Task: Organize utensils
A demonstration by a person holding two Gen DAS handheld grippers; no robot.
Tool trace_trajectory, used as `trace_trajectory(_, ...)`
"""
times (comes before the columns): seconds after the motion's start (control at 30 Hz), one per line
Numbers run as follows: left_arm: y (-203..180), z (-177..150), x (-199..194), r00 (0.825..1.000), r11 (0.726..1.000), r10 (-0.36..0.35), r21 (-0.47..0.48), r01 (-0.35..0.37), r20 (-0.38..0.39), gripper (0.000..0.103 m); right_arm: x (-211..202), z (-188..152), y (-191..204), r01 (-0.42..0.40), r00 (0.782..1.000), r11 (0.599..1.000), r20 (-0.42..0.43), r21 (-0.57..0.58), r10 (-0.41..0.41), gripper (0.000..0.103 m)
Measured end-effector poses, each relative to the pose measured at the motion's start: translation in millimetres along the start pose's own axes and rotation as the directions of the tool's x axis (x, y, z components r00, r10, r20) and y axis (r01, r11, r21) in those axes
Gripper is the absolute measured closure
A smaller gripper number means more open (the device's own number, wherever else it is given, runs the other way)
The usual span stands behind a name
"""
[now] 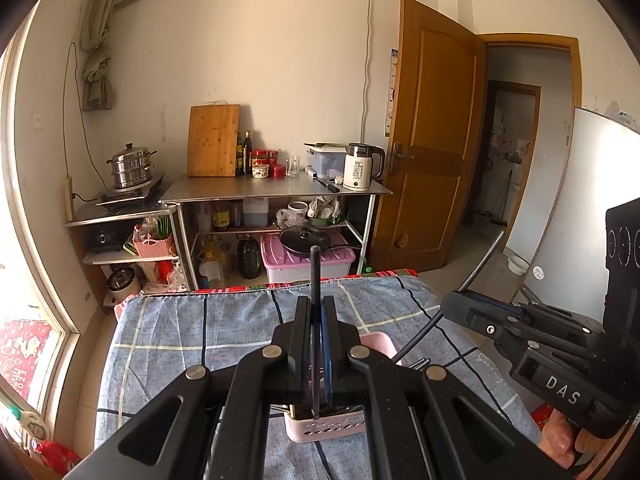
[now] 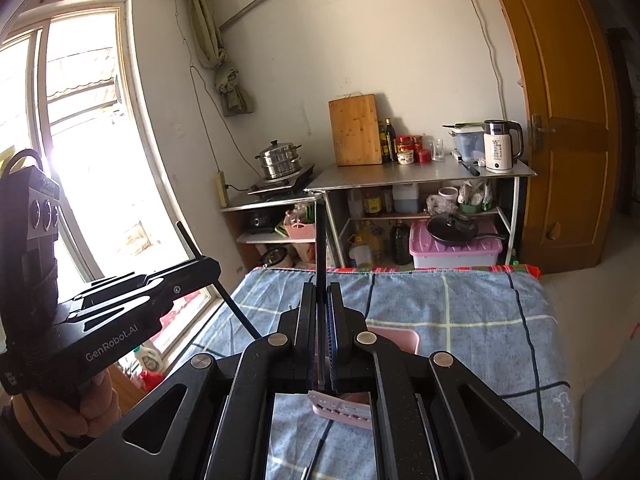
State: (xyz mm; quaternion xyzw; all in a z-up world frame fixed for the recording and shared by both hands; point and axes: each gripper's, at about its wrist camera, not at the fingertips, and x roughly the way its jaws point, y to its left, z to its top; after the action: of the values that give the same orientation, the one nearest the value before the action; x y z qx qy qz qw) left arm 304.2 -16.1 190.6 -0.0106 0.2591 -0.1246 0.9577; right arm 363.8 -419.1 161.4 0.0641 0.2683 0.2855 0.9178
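Note:
My left gripper [image 1: 316, 300] is shut on a black chopstick [image 1: 315, 268] that stands upright between its fingers, over a pink slotted basket [image 1: 324, 430] on the blue checked tablecloth [image 1: 192, 328]. Dark utensils lie inside the basket. To the right, my right gripper [image 1: 448, 304] holds a second black chopstick [image 1: 484, 260] that slants up to the right. In the right wrist view, the right gripper [image 2: 322, 288] is shut on its chopstick [image 2: 320, 240], above the basket [image 2: 396, 338]. The left gripper [image 2: 214, 268] is at the left, with its chopstick [image 2: 236, 308] tilted.
Beyond the table's far edge stands a metal counter [image 1: 276, 190] with a kettle [image 1: 360, 168], a cutting board [image 1: 214, 140] and jars. A steamer pot [image 1: 130, 164] sits on a lower shelf. A wooden door [image 1: 432, 140] is open at the right, and a window [image 2: 80, 140] is at the left.

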Motion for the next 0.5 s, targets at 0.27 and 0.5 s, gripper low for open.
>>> trace_trajectory(0.27, 9.7, -20.7, 37.6, 0.998, 1.000, -0.005, -0.027, 0.004, -0.059, 0.099, 27.5, -21.9, -11.8, 0.025, 0.997, 1.000, -0.071, 0.015, -0.024, 0.098)
trace_trajectory(0.5, 18.2, -42.0, 49.0, 0.994, 0.998, 0.008, -0.053, -0.014, -0.113, 0.098, 42.6, -36.2, -13.4, 0.029, 0.989, 0.999, -0.145, 0.016, -0.026, 0.098)
